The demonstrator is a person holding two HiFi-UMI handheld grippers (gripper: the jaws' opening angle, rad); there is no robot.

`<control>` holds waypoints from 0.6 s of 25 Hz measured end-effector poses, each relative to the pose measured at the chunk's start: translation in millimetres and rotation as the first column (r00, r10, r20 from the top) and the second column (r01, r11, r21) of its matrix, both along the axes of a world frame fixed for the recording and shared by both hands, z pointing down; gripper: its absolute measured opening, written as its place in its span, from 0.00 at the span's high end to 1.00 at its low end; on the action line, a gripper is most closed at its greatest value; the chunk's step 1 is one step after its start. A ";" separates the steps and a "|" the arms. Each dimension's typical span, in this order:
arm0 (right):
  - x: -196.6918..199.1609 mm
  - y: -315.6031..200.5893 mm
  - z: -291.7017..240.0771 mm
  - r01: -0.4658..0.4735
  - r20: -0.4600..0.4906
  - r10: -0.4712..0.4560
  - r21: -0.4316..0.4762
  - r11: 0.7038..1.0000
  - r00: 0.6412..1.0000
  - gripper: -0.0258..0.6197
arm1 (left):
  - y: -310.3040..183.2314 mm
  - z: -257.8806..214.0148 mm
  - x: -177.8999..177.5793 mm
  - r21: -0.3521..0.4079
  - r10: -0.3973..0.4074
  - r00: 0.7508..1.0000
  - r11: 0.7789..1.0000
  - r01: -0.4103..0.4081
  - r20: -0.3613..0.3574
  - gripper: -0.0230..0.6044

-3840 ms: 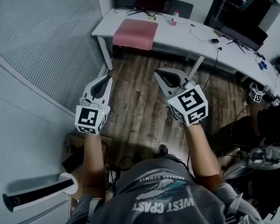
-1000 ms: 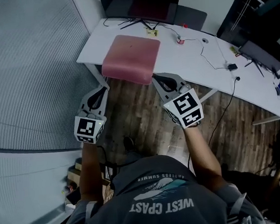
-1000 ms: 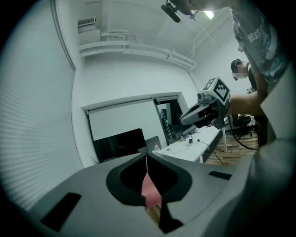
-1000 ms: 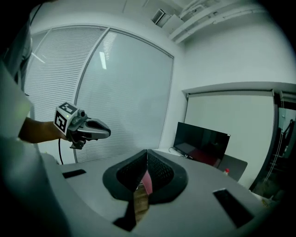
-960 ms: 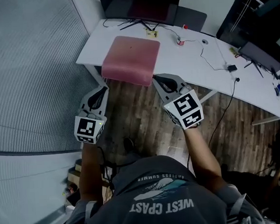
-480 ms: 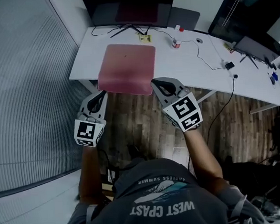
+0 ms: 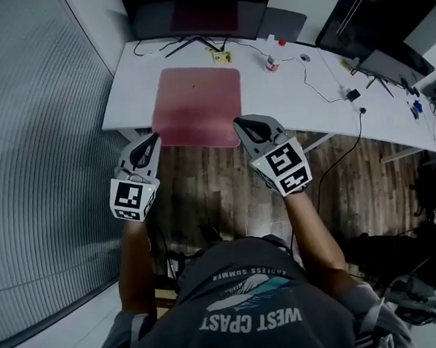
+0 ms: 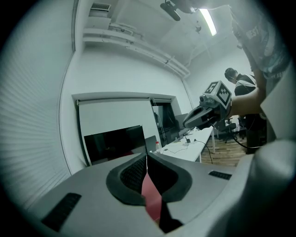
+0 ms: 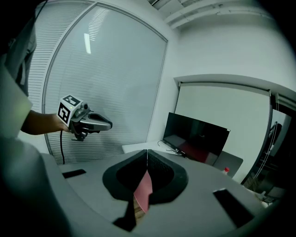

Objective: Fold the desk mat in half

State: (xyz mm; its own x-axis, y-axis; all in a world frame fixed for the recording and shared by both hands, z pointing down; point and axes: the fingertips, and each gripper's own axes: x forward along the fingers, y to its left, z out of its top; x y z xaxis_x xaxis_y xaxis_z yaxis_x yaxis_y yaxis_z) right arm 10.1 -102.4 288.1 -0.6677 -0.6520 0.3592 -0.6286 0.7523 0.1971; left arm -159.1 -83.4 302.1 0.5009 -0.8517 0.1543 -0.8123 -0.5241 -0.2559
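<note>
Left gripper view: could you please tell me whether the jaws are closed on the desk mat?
No, the left gripper has its jaws together on nothing; the pink desk mat shows only beyond them, through the gap.

head view looks steeply down, claw views forward; all share desk mat (image 7: 197, 104) and monitor (image 7: 191, 8).

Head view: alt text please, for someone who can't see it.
A pink desk mat lies flat and unfolded on a white desk, in front of a monitor. The person's left gripper and right gripper, both shut and empty, point at the mat's two near corners; contact cannot be told.
</note>
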 end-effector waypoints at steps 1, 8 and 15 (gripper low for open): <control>-2.9 -1.7 1.5 -0.005 -0.007 0.005 0.005 1.000 1.000 0.92 | -2.2 2.9 -4.4 -0.003 0.004 1.000 1.000 -0.004 -0.003 0.93; -23.2 -9.2 16.6 -0.028 -0.042 0.028 0.000 1.000 0.999 0.92 | -13.5 18.2 -28.5 -0.010 0.026 1.000 1.000 -0.027 -0.012 0.93; -30.8 -28.3 44.2 -0.015 -0.108 0.014 -0.004 1.000 0.994 0.92 | -27.1 33.3 -46.6 -0.022 0.013 0.999 1.000 -0.012 0.039 0.93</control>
